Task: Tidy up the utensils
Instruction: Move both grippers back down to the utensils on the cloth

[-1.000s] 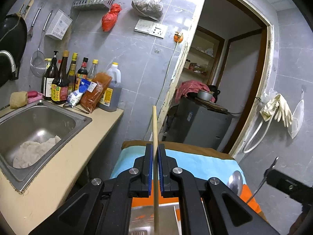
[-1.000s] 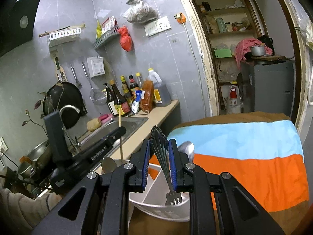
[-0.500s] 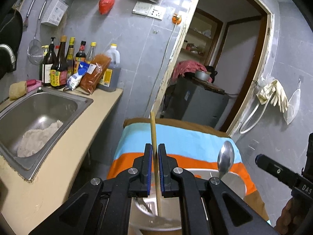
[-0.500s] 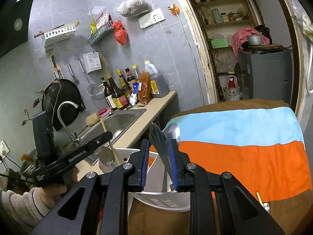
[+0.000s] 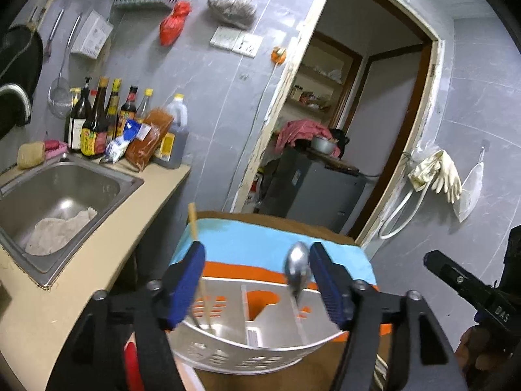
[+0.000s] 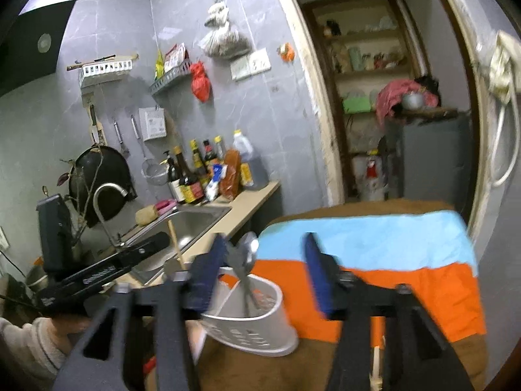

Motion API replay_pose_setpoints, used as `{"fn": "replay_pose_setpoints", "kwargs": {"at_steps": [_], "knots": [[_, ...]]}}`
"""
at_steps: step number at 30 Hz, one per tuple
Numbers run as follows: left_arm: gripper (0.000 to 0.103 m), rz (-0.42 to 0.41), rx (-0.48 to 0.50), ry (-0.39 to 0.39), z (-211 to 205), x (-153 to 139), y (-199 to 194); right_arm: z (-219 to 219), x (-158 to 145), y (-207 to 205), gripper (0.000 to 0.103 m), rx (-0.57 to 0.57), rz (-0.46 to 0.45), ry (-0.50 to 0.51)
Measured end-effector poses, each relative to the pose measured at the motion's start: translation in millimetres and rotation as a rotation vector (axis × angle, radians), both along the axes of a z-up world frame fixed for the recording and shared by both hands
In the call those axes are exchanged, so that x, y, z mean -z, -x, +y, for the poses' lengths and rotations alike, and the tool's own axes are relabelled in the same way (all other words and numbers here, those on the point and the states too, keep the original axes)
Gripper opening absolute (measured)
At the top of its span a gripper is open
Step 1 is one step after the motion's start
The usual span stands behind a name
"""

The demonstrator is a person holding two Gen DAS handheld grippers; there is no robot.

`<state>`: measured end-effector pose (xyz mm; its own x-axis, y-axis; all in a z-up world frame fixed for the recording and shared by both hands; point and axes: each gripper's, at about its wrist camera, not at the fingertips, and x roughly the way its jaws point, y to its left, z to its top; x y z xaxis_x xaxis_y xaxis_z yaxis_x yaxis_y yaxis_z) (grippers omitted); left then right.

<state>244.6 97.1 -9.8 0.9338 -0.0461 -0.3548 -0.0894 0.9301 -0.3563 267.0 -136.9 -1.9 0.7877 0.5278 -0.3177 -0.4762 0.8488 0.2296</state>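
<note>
Both claws are letting go at once. The left gripper [image 5: 257, 280] has its jaws opening, and the wooden chopstick [image 5: 199, 260] stands free in the left compartment of the white utensil caddy [image 5: 254, 355], leaning just beside the left blue pad rather than pinched by it. The right gripper [image 6: 263, 273] is opening too, with nothing pressed between its pads; the dark fork [image 6: 242, 273] and the steel spoon [image 6: 250, 249] stand in the caddy, close against its left pad.

Here is where it could slip. Each utensil leans right next to a spreading finger, so a sideways pull-out would probably catch a handle and flick it out onto the striped cloth [image 6: 390, 260]. The caddy looks light and sits loose on that cloth near the table's edge; a snag on its rim could likely tip it or drag it toward the counter side. The two tools also work close together over the same basket, so a careless retreat might knock one into the other. A clean, straight lift looks like the safe way out.
</note>
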Motion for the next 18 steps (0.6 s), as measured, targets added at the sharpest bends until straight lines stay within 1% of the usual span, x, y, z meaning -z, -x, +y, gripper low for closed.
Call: {"fn": "replay_pose_setpoints", "kwargs": {"at_steps": [1,2,3,4,6,7,9,11,13,14,18], "knots": [[0.077,-0.011,-0.002,-0.011,-7,-4,3,-6,-4,5,0.062,0.017,-0.021,0.002],[0.086,-0.022,-0.003,-0.021,-13,-8,7,-11,-9,8,0.064,0.031,-0.037,0.005],[0.090,-0.033,-0.006,-0.027,-18,-10,10,-18,-13,13,0.067,0.051,-0.055,0.015],[0.092,-0.045,-0.009,-0.032,-23,-14,12,-23,-16,16,0.070,0.069,-0.067,0.024],[0.101,-0.060,-0.018,-0.047,-34,-19,19,-36,-23,23,0.081,0.108,-0.095,0.034],[0.102,-0.065,-0.026,-0.055,-40,-21,21,-42,-25,25,0.082,0.123,-0.101,0.034],[0.103,-0.076,-0.035,-0.074,-52,-24,28,-56,-29,29,0.089,0.150,-0.108,0.035],[0.103,-0.080,-0.040,-0.091,-62,-25,32,-71,-30,33,0.092,0.178,-0.108,0.045],[0.103,-0.075,-0.054,-0.106,-73,-25,36,-82,-30,36,0.100,0.202,-0.106,0.063],[0.103,-0.070,-0.059,-0.112,-79,-23,39,-89,-29,38,0.102,0.217,-0.107,0.073],[0.103,-0.055,-0.077,-0.124,-98,-17,46,-110,-26,49,0.102,0.261,-0.135,0.087]]}}
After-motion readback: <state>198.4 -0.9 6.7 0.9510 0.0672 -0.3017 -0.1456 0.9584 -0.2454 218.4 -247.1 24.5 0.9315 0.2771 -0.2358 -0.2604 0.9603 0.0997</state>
